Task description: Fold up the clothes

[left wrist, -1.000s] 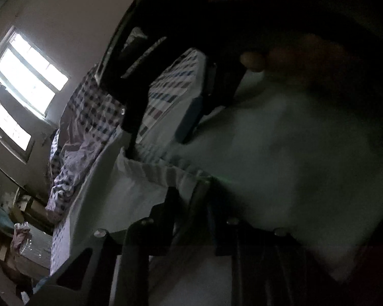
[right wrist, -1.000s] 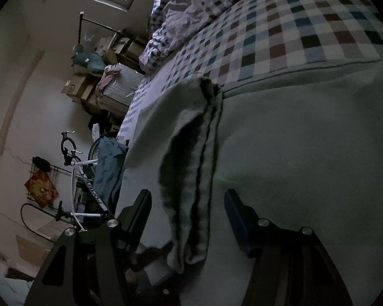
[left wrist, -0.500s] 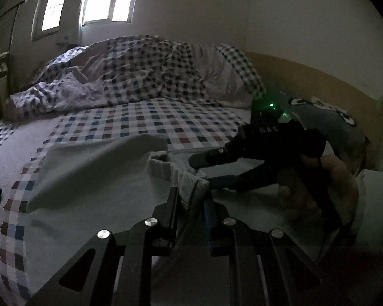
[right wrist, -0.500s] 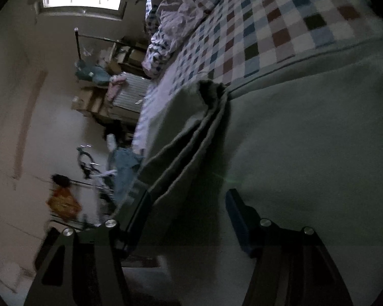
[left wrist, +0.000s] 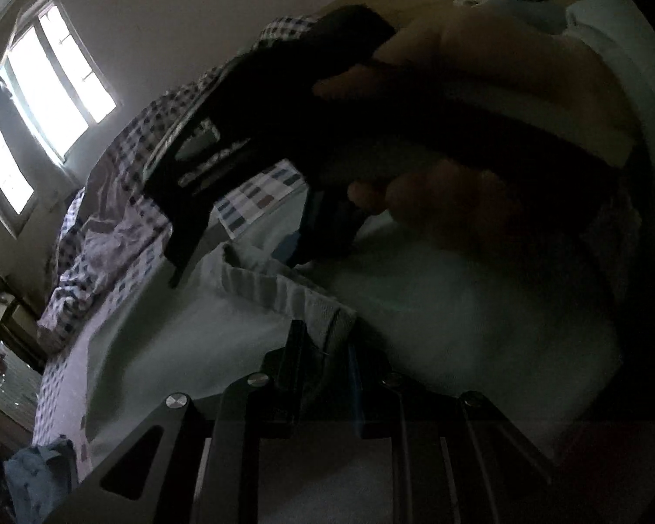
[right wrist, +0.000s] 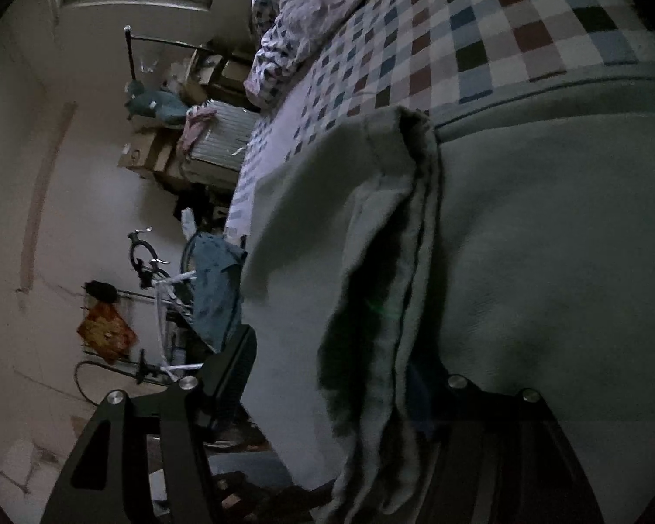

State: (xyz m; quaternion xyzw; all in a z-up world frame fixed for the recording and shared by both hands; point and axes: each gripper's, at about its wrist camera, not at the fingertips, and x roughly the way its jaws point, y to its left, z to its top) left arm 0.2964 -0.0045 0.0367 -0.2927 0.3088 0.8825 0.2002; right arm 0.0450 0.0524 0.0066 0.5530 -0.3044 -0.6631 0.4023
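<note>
A pale grey-green garment (right wrist: 546, 240) lies spread on the checked bed sheet (right wrist: 480, 30). My left gripper (left wrist: 323, 349) is shut on its ribbed hem (left wrist: 279, 292), fingers close together with cloth between them. My right gripper (right wrist: 340, 375) is open; a bunched fold of the same garment (right wrist: 393, 305) hangs between its fingers, and the right finger is mostly hidden behind the cloth. In the left wrist view the right gripper (left wrist: 249, 201) and the hand holding it fill the upper frame, just above the hem.
A rumpled checked duvet (left wrist: 100, 236) lies at the bed's head below a bright window (left wrist: 43, 87). Beside the bed stand a bicycle (right wrist: 161, 288) draped with blue cloth, boxes and clutter (right wrist: 187, 131). A pillow (left wrist: 524, 4) lies by the wooden headboard.
The left wrist view has swung from a level look across the bed to a tilted, close one under the right gripper. The bunched fold now hangs further between the right fingers, covering the right one.
</note>
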